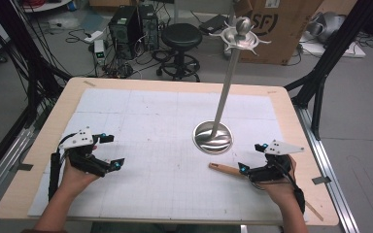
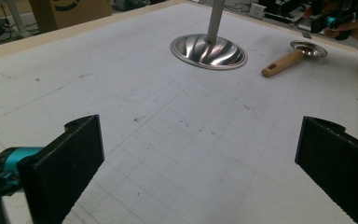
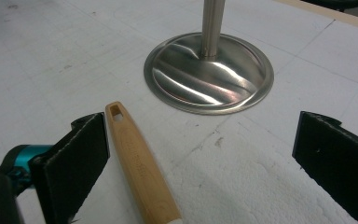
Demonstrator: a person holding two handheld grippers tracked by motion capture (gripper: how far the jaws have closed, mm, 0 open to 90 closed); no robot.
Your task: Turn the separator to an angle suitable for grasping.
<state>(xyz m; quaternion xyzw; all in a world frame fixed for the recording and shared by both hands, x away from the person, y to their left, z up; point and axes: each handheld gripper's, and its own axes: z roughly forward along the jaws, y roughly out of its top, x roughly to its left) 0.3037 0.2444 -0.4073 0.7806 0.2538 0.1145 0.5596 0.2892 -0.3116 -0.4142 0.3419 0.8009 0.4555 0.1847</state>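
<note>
A wooden-handled metal ladle [image 1: 225,169] lies on the white mat right of centre; its small steel bowl [image 2: 309,49] points toward the person's right hand. My right gripper [image 1: 251,158] stands open over it. The wooden handle [image 3: 137,163] runs between the jaws, close beside the left one, and nothing clamps it. A steel stand rests on a round base [image 1: 213,137] just beyond, its pole rising to a hooked top [image 1: 240,34]. My left gripper [image 1: 112,151] is open at the mat's left, with bare mat between its jaws [image 2: 200,163].
A white gridded mat [image 1: 165,116] covers the wooden table [image 1: 291,111]. Behind the table are a black stool [image 1: 180,36], computer cases [image 1: 126,26], cables and a cardboard box [image 1: 277,24]. Black frame legs [image 1: 320,73] stand at the right.
</note>
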